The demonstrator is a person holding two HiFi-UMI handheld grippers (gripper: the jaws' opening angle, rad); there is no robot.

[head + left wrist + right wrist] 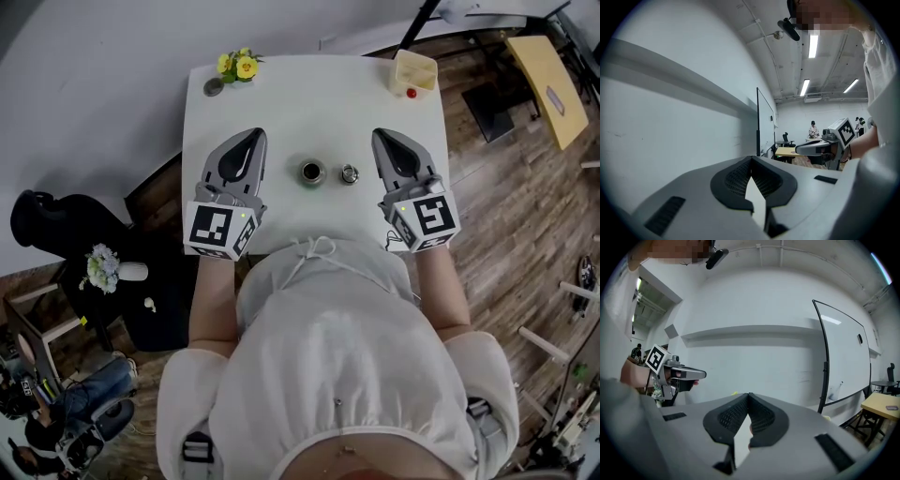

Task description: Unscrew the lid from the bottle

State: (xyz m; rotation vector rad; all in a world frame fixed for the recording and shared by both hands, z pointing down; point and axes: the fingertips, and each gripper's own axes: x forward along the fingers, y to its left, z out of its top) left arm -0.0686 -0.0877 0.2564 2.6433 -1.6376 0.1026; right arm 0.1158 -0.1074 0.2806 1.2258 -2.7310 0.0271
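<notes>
Your left gripper (253, 136) and right gripper (381, 136) hover with fingers clenched on nothing, either side of the bottle (311, 172) mid-desk (281, 89). The lid (349, 173) looks already off, just beside it. Pull back wide, nudging neither.

Bright ceiling light, sharp frames, fisheye-warped dark edges

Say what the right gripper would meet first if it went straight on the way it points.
Likely nothing on the table: held level, the right gripper aims left of the yellow box, and its own view shows only the white wall ahead. Height is unclear.
</notes>
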